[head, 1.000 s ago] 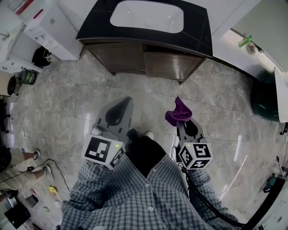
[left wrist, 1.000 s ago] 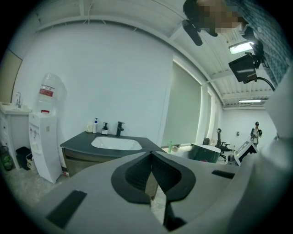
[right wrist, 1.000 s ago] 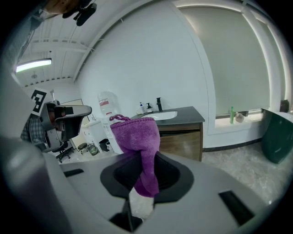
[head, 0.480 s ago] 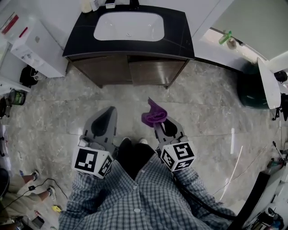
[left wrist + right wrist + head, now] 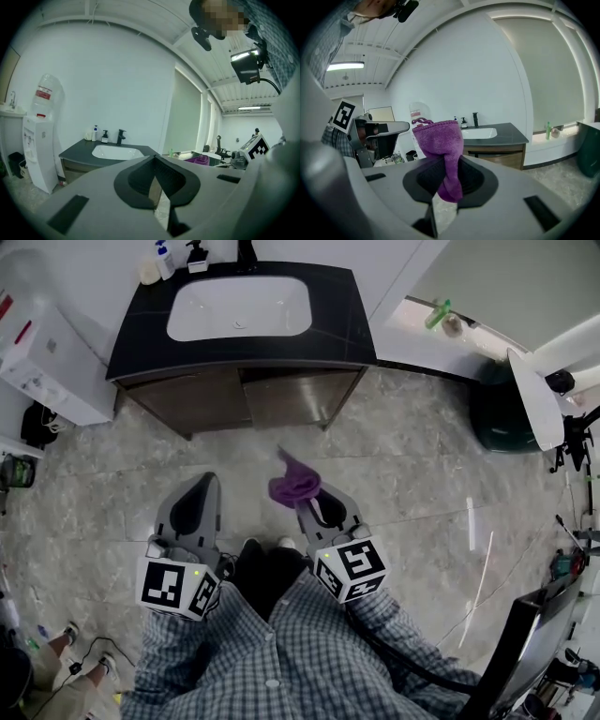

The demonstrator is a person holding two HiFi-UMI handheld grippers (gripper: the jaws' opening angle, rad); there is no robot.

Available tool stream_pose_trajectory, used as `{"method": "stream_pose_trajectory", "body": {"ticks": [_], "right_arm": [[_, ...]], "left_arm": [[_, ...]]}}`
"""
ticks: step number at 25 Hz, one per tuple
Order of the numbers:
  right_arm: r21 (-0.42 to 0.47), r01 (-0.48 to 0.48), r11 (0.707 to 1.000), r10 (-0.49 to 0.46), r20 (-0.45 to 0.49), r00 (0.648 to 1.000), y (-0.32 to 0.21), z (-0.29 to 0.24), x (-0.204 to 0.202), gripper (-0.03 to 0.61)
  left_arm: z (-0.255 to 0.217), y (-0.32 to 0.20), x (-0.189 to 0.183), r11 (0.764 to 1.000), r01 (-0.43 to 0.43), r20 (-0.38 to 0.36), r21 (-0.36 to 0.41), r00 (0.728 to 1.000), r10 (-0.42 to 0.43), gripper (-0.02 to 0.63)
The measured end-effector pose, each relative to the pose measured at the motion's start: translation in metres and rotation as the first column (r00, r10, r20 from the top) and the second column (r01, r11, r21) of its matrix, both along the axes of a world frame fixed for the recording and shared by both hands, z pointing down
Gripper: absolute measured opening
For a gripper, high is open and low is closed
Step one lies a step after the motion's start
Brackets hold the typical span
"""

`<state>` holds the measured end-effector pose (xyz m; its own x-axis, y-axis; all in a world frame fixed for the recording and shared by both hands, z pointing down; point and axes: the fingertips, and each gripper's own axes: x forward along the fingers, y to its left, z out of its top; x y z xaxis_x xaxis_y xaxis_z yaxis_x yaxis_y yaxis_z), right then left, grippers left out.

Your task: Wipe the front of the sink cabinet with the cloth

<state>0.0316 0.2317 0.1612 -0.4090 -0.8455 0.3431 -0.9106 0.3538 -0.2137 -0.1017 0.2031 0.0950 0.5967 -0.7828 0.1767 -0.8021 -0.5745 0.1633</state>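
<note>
The sink cabinet has a dark top and a white basin; its brown doors [image 5: 246, 397] stand across the floor ahead of me and also show far off in the right gripper view [image 5: 497, 153]. My right gripper [image 5: 307, 500] is shut on a purple cloth [image 5: 292, 485], which bunches up above the jaws [image 5: 439, 140] and hangs down between them. My left gripper [image 5: 201, 481] is level with it on the left, shut, with nothing between its fingers [image 5: 155, 160]. Both grippers hang in the air well short of the cabinet.
A white water dispenser [image 5: 39, 354] stands left of the cabinet. Soap bottles [image 5: 167, 257] and a black tap sit on the counter. A dark green bin [image 5: 502, 414] is at the right, with a green bottle [image 5: 433, 313] on a low ledge. A person's feet [image 5: 58, 641] are at lower left.
The cabinet has slid left and lower in the head view, with more of its counter showing. Both grippers have shifted left with it. The cloth stays in the right gripper.
</note>
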Motion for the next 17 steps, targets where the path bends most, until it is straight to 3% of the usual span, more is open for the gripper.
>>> {"method": "stream_pose_trajectory", "body": {"ticks": [17], "right_arm": [[-0.007, 0.000, 1.000, 0.000, -0.003, 1.000, 0.0044, -0.0035, -0.0018, 0.074]], "left_arm": [[-0.0056, 0.0025, -0.0007, 1.000, -0.007, -0.008, 0.012, 1.000, 0.007, 0.011]]}}
